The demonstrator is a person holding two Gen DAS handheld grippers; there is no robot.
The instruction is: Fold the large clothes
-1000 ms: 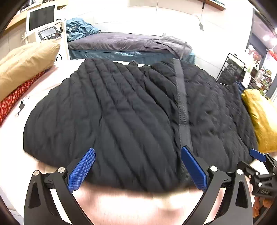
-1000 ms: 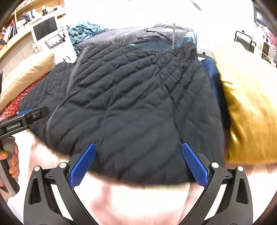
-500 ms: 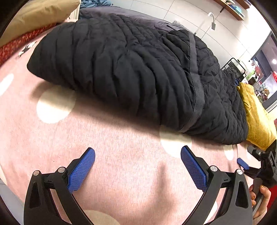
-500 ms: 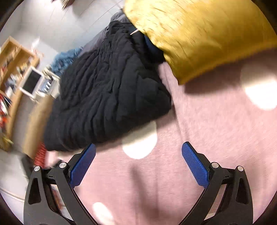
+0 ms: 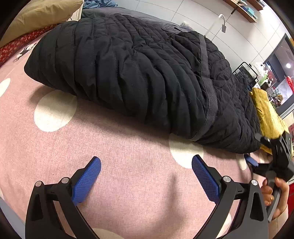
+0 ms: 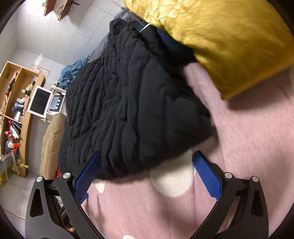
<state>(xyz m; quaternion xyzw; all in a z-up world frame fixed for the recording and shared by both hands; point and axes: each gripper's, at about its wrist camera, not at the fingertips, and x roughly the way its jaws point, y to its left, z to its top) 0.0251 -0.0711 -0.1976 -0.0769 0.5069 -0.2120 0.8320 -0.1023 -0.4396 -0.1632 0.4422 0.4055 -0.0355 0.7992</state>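
A black quilted puffer jacket (image 5: 139, 73) lies spread across the pink bedspread with white dots (image 5: 128, 147), its grey zipper band (image 5: 205, 77) running down the right half. My left gripper (image 5: 146, 174) is open over bare bedspread, short of the jacket's near hem. The right gripper (image 6: 146, 169) is open too, tilted, its left fingertip close to the jacket's near corner (image 6: 128, 128). In the left wrist view the other gripper (image 5: 275, 156) shows at far right, held by a hand (image 5: 275, 194).
A mustard cushion (image 6: 220, 40) lies against the jacket's right side, also seen as the cushion (image 5: 266, 110). A tan pillow (image 5: 40, 12) and red patterned fabric (image 5: 16, 46) lie at the left. A wooden shelf (image 6: 14, 110) and a monitor (image 6: 39, 101) stand beyond the bed.
Both grippers have pulled back from the jacket's hem toward the near side of the bed, staying open. The right gripper has tilted and then moved closer to the jacket's corner.
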